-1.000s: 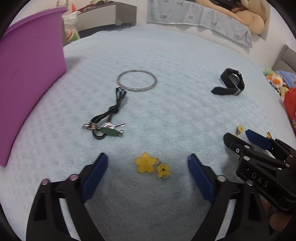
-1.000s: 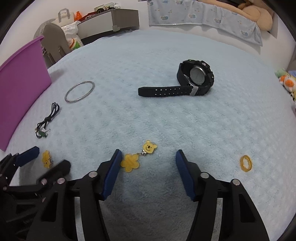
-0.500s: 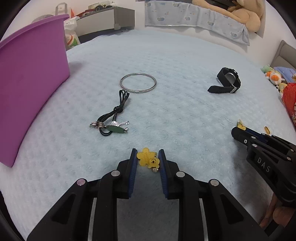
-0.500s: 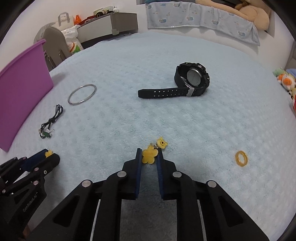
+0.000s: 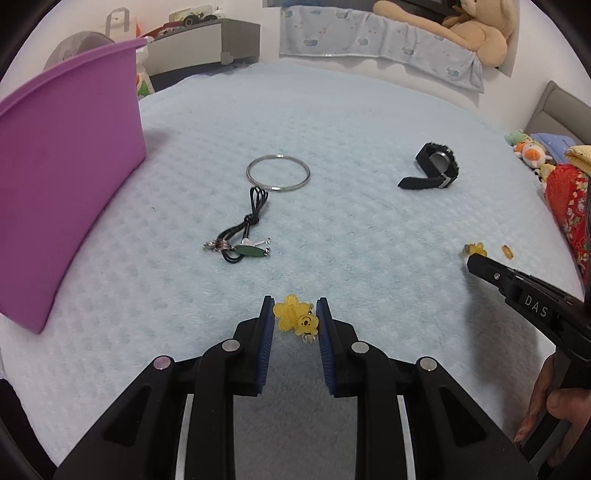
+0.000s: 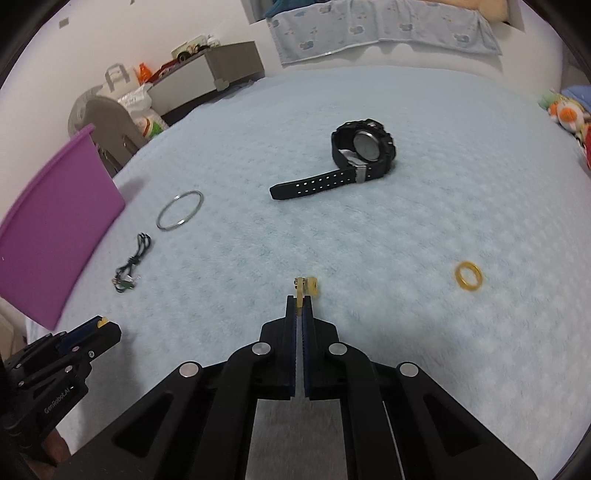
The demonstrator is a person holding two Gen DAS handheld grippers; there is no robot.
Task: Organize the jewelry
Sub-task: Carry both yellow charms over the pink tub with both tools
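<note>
Two yellow flower charms are pinched: the left gripper (image 5: 294, 314) squeezes one charm (image 5: 292, 315), the right gripper (image 6: 299, 306) the other charm (image 6: 305, 289). A black watch (image 6: 360, 151) lies at one o'clock.

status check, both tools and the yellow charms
Left tool shut on flower charm. Right tool shut on second charm. Nothing between them and purple bin.

Bedroom: blanketed bed (image 5: 332, 122), teddy bear (image 5: 458, 26)
</note>
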